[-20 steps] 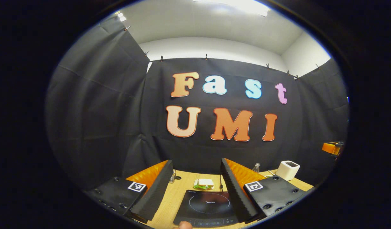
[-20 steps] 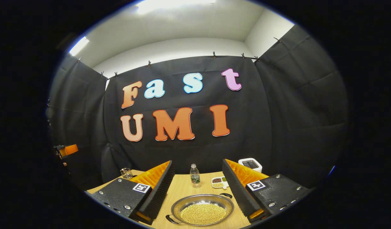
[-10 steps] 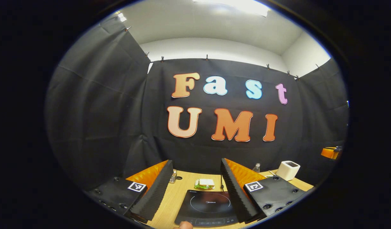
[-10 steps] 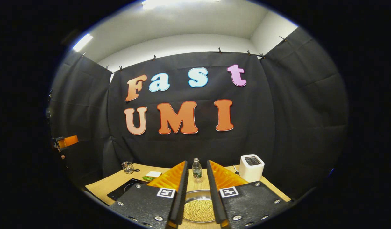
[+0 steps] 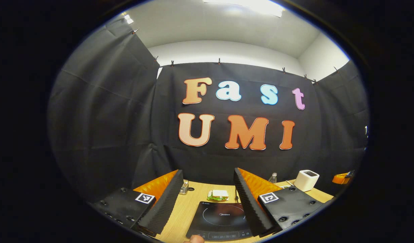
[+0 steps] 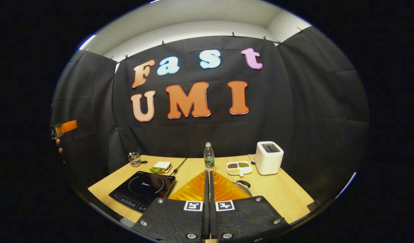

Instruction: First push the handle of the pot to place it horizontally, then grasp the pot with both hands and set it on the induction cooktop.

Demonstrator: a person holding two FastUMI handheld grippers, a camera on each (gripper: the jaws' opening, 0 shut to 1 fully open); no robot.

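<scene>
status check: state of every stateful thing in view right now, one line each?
left gripper: open, over the cooktop.
right gripper: shut, fingers together, nothing between.
induction cooktop: flat on the table, nothing on it.
pot: mostly hidden behind the right gripper's fingers; one handle shows.
water bottle: upright, capped.
toaster: upright, slots up.
glass jar: upright.

Recording booth; black cloth wall (image 6: 311, 111); kitchen-prop table (image 6: 288, 192)
</scene>
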